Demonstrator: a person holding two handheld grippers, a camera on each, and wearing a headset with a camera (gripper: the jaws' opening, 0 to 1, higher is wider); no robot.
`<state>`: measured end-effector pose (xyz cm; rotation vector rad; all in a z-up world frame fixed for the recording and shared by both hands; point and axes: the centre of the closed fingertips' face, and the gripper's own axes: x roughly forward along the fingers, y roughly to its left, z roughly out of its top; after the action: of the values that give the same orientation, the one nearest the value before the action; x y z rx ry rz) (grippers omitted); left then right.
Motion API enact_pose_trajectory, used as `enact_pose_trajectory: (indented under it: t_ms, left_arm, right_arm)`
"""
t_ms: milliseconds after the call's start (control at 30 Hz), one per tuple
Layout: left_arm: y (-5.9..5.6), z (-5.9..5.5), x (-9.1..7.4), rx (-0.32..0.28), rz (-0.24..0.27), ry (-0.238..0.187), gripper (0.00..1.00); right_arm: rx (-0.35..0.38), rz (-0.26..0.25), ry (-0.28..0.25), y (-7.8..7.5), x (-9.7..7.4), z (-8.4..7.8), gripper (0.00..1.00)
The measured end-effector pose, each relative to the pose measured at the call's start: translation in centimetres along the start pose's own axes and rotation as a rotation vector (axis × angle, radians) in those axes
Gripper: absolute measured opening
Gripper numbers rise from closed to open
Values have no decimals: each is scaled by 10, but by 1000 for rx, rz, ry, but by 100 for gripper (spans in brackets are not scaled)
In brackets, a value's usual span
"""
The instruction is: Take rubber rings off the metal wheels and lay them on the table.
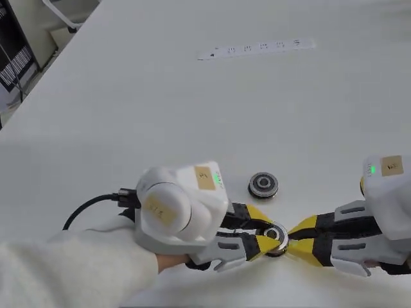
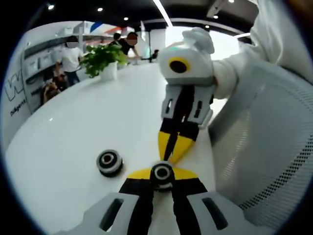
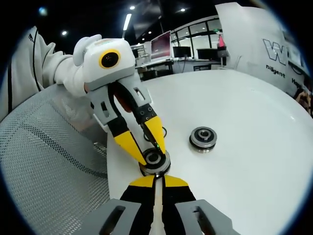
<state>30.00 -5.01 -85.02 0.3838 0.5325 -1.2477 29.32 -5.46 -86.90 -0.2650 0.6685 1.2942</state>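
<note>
A small metal wheel with a black rubber ring (image 1: 277, 232) (image 2: 162, 172) (image 3: 155, 160) sits just above the white table (image 1: 192, 109), near its front edge. My left gripper (image 1: 273, 235) (image 2: 162, 176) (image 3: 150, 152) is shut on it, one yellow tip on each side. My right gripper (image 1: 293, 244) (image 2: 169, 153) (image 3: 159, 180) comes in from the opposite side. Its jaws are shut, and their tips meet at the wheel's rim. Whether they pinch the ring I cannot tell. A second ringed wheel (image 1: 263, 185) (image 2: 109, 162) (image 3: 203, 137) lies flat on the table close by.
A white power strip (image 1: 257, 48) lies at the far side of the table. A black cable (image 1: 90, 205) trails left from the left gripper. A mesh chair back (image 2: 254, 147) stands at the table's near edge. A potted plant (image 2: 102, 58) stands at the table's far end.
</note>
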Motion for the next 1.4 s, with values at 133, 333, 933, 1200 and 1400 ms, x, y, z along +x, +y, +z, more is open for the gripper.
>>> enact_pose_trajectory:
  t_ms: [133,333,933,1200,1400]
  left_arm:
    - [0,0,0,-5,0,-1,14]
    - [1,0,1,-8,1,-4,14]
    - [0,-1,1,6,17,-5,14]
    - [-1,-1,0,25,21,-2,13]
    - [-2,-1,0,28,23,0,13]
  right_arm:
    - [-5,0,7,1,1,0,0]
    - [29,-28,15,-3,1,-1,0]
    - [637,86,-219,-7,-10,15,0]
    - [623,116,-213,3,-8,23,0]
    - [600,123,-200,6,-7,24,0]
